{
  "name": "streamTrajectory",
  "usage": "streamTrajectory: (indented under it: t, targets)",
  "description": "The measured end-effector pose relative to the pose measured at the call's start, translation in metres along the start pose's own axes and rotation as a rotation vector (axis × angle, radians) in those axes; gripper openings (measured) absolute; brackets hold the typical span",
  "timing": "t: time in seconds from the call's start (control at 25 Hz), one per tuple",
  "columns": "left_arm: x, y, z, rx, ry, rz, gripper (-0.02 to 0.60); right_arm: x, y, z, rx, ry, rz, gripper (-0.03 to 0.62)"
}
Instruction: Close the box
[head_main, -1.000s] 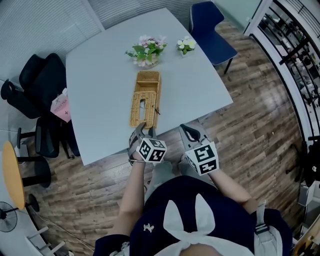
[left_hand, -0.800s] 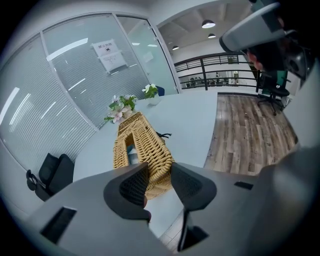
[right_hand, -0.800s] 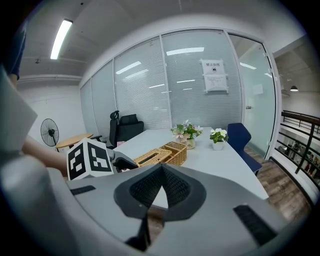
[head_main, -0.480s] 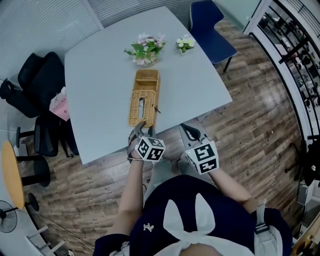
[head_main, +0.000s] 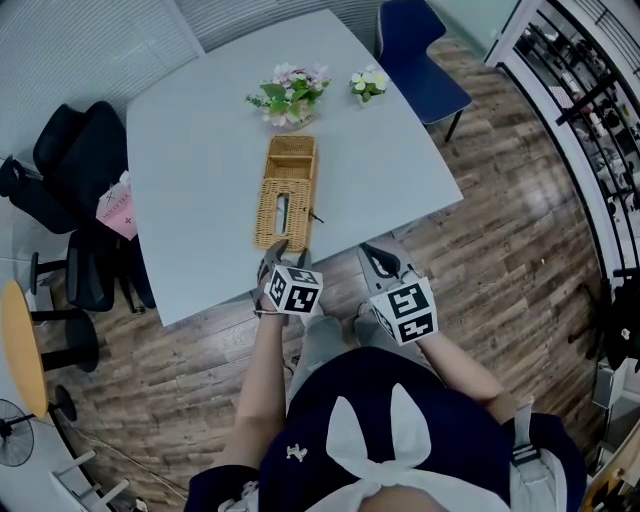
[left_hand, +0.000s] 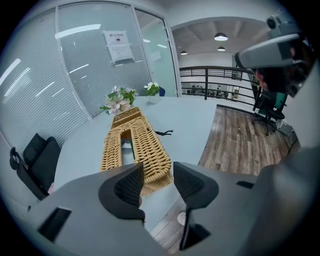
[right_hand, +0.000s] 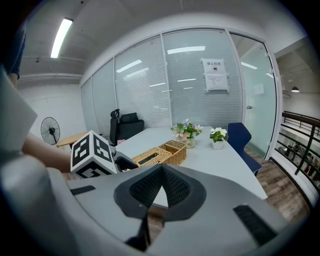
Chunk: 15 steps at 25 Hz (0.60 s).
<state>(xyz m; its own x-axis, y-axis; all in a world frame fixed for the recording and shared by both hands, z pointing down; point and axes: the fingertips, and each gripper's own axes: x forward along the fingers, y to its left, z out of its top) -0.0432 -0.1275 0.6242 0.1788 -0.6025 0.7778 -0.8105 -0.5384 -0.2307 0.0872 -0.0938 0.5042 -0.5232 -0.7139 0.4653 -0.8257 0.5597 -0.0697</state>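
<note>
A long wicker box (head_main: 283, 196) lies on the pale table (head_main: 190, 130), its slotted top down flat and a small open section (head_main: 293, 152) at its far end. My left gripper (head_main: 275, 250) sits at the box's near end. In the left gripper view the box (left_hand: 131, 146) runs away from my left gripper (left_hand: 157, 181). Its jaws have just been opening; the wicker end shows in the gap and the pads do not press on it. My right gripper (head_main: 379, 259) hovers off the table's near edge, shut and empty (right_hand: 161, 172).
A flower pot (head_main: 285, 96) and a small white-flowered plant (head_main: 368, 84) stand beyond the box. A blue chair (head_main: 421, 55) is at the far corner, black chairs (head_main: 70, 165) and a pink bag (head_main: 115, 210) at the left. A thin black cord (left_hand: 162, 133) lies beside the box.
The left gripper's jaws have spread wider around the box's near end, and it has rolled slightly. The right gripper has stayed where it was.
</note>
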Motion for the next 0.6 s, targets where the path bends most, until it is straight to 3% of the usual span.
streamTrajectory:
  t: [0.28,0.6]
  targets:
    - [-0.007,-0.001,0.007,-0.194,-0.026,-0.104,0.227,0.002,0.002,0.004,-0.019,-0.006,0.013,0.005]
    - [-0.033,0.016,0.015,-0.356,-0.142,-0.037,0.207,0.003,0.010,0.019,-0.037,-0.046,0.036,0.005]
